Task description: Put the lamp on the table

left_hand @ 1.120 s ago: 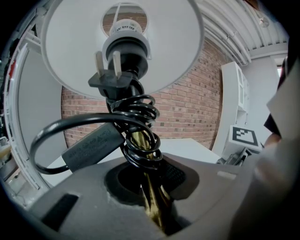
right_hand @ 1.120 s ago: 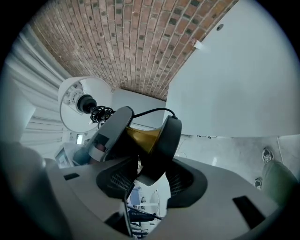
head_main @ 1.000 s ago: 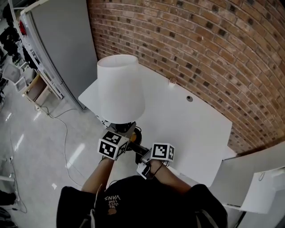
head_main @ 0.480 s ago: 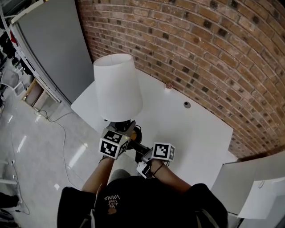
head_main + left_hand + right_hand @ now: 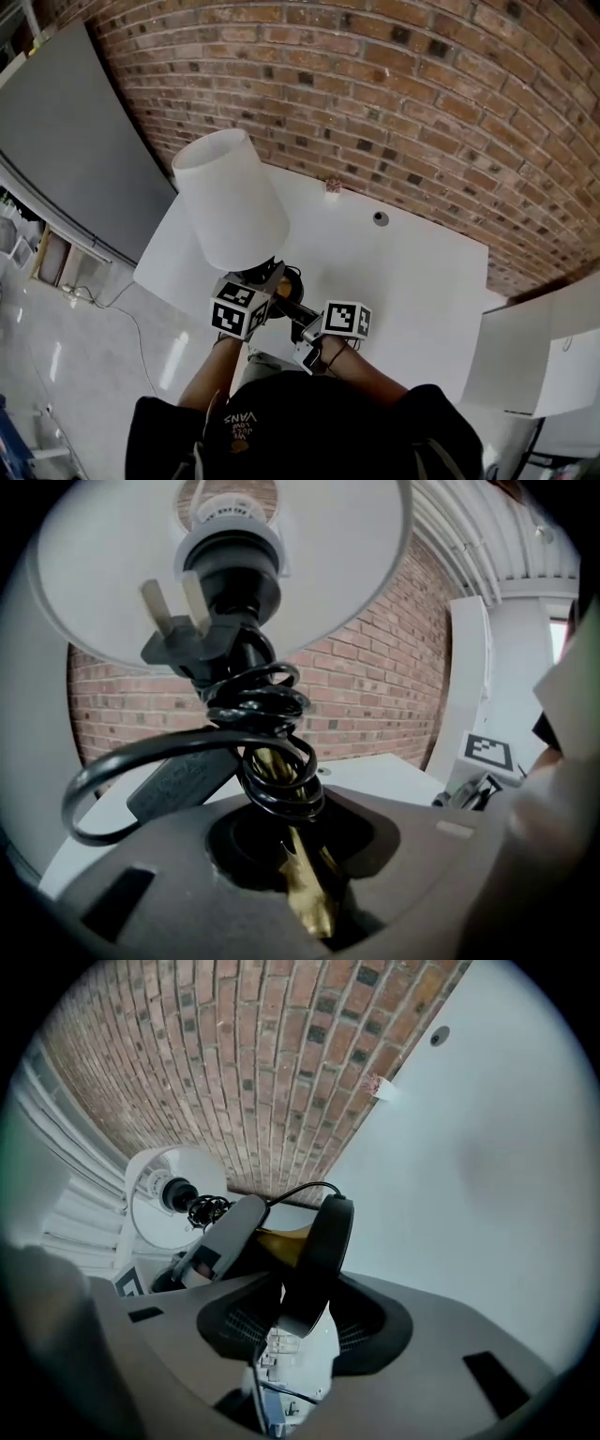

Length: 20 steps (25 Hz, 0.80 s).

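Observation:
The lamp hangs tilted over the near left part of the white table (image 5: pixel 412 281), its white shade (image 5: pixel 228 199) leaning left. My left gripper (image 5: pixel 265 278) is shut on the brass stem (image 5: pixel 281 789), though its jaws are opening. A black cord (image 5: pixel 262 724) is coiled round the stem, with the plug (image 5: pixel 183 635) under the bulb socket. My right gripper (image 5: pixel 286 307) has the rim of the black round base (image 5: pixel 319 1260) between its jaws. They are closing, and a gap shows on both sides of the rim.
A brick wall (image 5: pixel 422 94) runs behind the table. A small object (image 5: pixel 332 187) and a round hole (image 5: pixel 380 218) lie near the table's back edge. A grey panel (image 5: pixel 66 141) stands at the left and a white board (image 5: pixel 525 356) at the right.
The lamp has moved in over the table's near edge and its shade has tipped further left. Both grippers keep their places at the lamp's foot.

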Available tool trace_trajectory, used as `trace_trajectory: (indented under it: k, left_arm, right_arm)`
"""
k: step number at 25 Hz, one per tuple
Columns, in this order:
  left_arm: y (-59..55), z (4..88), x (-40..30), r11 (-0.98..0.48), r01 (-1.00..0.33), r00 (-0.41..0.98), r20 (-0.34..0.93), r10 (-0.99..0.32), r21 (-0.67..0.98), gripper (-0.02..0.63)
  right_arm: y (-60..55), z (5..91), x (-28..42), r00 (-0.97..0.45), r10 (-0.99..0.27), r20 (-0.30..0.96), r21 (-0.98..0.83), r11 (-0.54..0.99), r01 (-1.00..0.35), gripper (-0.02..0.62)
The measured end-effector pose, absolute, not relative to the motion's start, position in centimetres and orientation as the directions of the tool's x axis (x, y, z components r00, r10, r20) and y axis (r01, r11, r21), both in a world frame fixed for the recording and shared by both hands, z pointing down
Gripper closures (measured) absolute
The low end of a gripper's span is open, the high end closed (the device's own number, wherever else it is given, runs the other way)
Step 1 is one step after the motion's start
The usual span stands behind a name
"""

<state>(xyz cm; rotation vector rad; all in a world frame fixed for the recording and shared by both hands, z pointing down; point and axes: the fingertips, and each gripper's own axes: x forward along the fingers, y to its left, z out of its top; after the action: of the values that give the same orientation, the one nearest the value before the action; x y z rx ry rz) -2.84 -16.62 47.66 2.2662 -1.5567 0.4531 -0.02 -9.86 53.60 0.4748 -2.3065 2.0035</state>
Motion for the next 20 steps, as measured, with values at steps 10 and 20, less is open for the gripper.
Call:
trace_trajectory:
  k: [10, 20]
  left_arm:
    - [-23.1, 48.1, -8.6, -0.47, -0.862, 0.504, 0.414, -0.758, 0.189, 0.534]
    - [-26.1, 51.5, -11.9, -0.554, -0.804, 0.582, 0.474, -0.66, 0.216, 0.535]
  right_arm:
    - [-16.3, 54.3, -6.5, -0.872, -0.436, 0.224, -0.955, 0.081, -0.285, 0.457]
    - [-18.6, 57.4, -10.7, -0.808, -0.529, 0.261, -0.956, -0.027, -0.291, 0.456]
